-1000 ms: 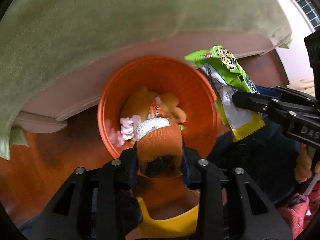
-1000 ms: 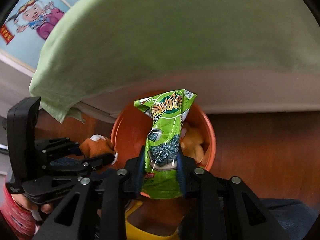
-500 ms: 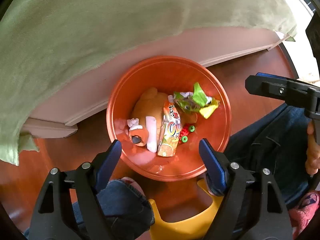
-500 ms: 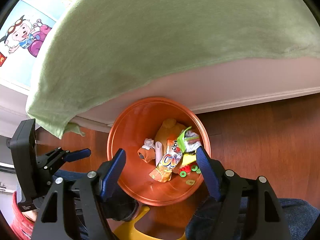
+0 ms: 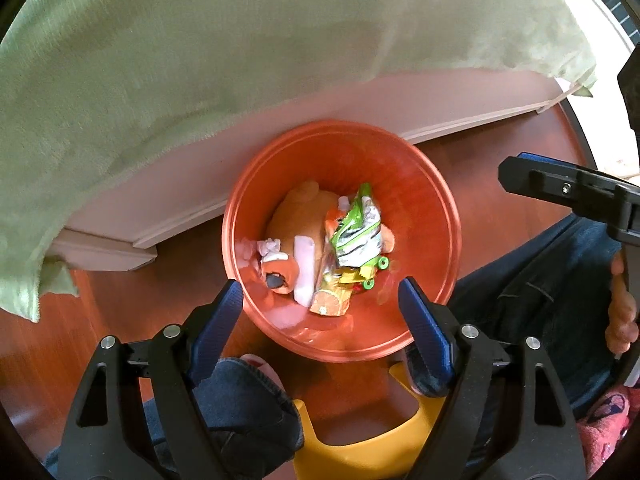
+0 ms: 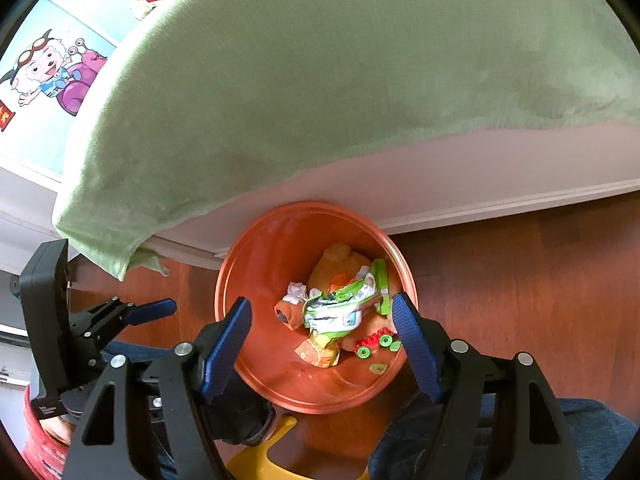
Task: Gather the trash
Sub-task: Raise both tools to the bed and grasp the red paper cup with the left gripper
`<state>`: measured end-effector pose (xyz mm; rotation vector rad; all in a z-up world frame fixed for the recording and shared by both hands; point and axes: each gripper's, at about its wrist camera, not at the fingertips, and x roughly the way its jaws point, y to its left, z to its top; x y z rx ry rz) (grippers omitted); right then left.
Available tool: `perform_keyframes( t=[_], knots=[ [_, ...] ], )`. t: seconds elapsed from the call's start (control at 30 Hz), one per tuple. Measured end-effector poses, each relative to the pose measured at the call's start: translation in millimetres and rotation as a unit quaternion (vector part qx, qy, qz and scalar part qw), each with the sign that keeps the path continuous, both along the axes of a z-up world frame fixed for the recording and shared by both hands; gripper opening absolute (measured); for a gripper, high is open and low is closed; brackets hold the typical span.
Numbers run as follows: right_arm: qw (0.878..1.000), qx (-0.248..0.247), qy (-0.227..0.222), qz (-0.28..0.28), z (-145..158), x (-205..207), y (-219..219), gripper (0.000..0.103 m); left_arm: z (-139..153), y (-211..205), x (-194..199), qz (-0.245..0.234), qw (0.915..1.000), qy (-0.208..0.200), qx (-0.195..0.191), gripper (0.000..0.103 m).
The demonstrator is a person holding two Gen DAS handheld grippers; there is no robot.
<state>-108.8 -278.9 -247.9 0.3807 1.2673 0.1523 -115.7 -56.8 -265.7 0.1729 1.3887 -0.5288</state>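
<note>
Hovering over the orange bin [image 5: 340, 148], both sets of fingers gape wide and empty, left gripper [image 5: 320, 304] and right gripper [image 6: 322, 320] alike. Green wrapper [image 6: 344, 308] lies inside atop the pile, toward three o'clock, well placed for trash.

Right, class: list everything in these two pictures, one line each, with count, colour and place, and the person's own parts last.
Bin: one, orange, on the floor against the bed.
Snack wrapper: one, green and silver, on top inside the bin.
Juice pouch: one, orange, in the bin.
Soft toy: one, orange, in the bin.
Blanket: one, pale green, draped over the bed.
Floor: reddish wood.
Stool: one, yellow, below the bin.
Left gripper: black, blue pads, open above the bin.
Right gripper: same, open.
Legs: blue jeans.
</note>
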Motion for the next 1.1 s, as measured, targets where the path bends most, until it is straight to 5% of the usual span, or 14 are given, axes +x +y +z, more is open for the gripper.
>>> perform_keyframes(
  t=[0.2,0.53,0.83,1.1],
  knots=[
    [0.999,0.018,-0.027,0.004,23,0,-2,0.072,24,7,3,0.013,0.9995,-0.024,-0.013,0.078],
    [0.993,-0.018,-0.114,0.026,84,0,4,0.075,122,25,30,0.043,0.9865,-0.146,-0.061,0.078],
    [0.988,-0.030,-0.147,0.043,106,-8,12,0.078,192,33,135,0.119,0.9635,-0.212,-0.111,0.085],
    [0.989,-0.034,-0.141,0.031,101,-8,6,0.078,191,21,243,0.179,0.9550,-0.231,-0.052,0.085]
  ],
)
